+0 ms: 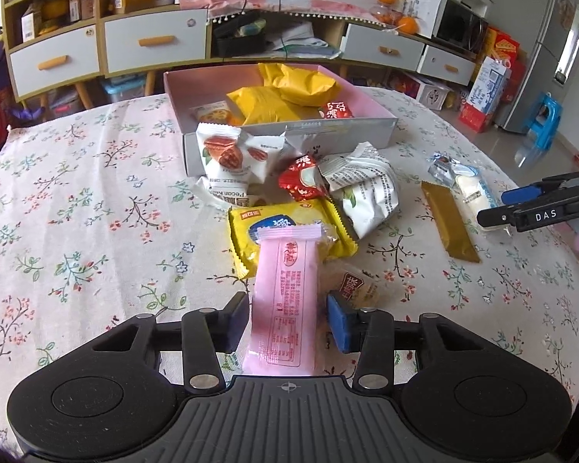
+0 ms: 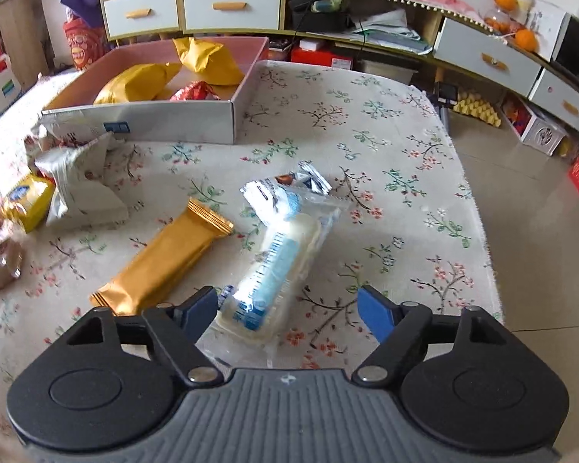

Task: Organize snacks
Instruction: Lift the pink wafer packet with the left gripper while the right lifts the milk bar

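Note:
My left gripper (image 1: 287, 318) is open around a pink snack packet (image 1: 283, 301); its fingers stand a little off each side. Ahead lie a yellow biscuit pack (image 1: 251, 227), white nut packets (image 1: 231, 154), a red candy (image 1: 299, 181) and the pink-lined box (image 1: 289, 131) holding yellow bags (image 1: 274, 100). My right gripper (image 2: 289, 308) is open over a clear packet with a white and blue bar (image 2: 274, 270), its fingers wide on both sides. A gold bar (image 2: 166, 262) lies to its left. The right gripper also shows in the left wrist view (image 1: 521, 208).
The table carries a floral cloth (image 1: 77, 212); its right edge (image 2: 478, 212) drops to the floor. A small brown packet (image 1: 357, 285) lies by my left gripper's right finger. Shelves with drawers (image 1: 154, 42) stand behind the table.

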Demonstrator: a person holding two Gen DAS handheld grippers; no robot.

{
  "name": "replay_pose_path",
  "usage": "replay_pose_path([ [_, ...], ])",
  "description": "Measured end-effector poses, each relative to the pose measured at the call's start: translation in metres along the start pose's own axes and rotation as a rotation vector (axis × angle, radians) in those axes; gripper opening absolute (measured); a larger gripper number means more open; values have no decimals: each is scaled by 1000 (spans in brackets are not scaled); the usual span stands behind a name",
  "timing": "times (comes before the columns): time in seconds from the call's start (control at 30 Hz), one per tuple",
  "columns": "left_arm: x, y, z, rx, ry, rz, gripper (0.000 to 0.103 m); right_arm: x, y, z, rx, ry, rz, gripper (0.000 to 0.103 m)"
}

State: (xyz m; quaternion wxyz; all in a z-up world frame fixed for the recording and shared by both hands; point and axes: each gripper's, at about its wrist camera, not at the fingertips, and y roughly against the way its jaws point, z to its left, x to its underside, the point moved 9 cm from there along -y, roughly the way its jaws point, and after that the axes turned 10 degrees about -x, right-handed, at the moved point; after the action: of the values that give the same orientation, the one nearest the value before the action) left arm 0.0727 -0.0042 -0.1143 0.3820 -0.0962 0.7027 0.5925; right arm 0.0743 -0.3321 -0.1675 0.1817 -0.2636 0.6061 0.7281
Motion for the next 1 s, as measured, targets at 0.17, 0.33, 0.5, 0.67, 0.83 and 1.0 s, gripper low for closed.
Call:
replay_pose_path([
  [0.17, 0, -3, 3, 1, 30, 15, 43, -1, -11, 3, -32, -38, 22, 68],
  [0.33, 0, -4, 4, 8, 61, 38, 42, 0, -12, 9, -48, -33, 23, 54],
  [0.5, -1, -2, 3, 9, 92, 51, 30, -3, -8, 17, -54, -5, 26, 23],
  [0.67, -3, 2, 4, -16, 85, 52, 29, -6, -3, 30, -37, 66, 19, 18],
  [0.83, -8, 10, 0, -18, 69, 39, 29, -10, 5, 38, -41, 96, 13, 17],
  [1.0, -14, 19, -4, -18, 55, 21, 29, -19, 16, 46, -51, 104, -16, 17],
])
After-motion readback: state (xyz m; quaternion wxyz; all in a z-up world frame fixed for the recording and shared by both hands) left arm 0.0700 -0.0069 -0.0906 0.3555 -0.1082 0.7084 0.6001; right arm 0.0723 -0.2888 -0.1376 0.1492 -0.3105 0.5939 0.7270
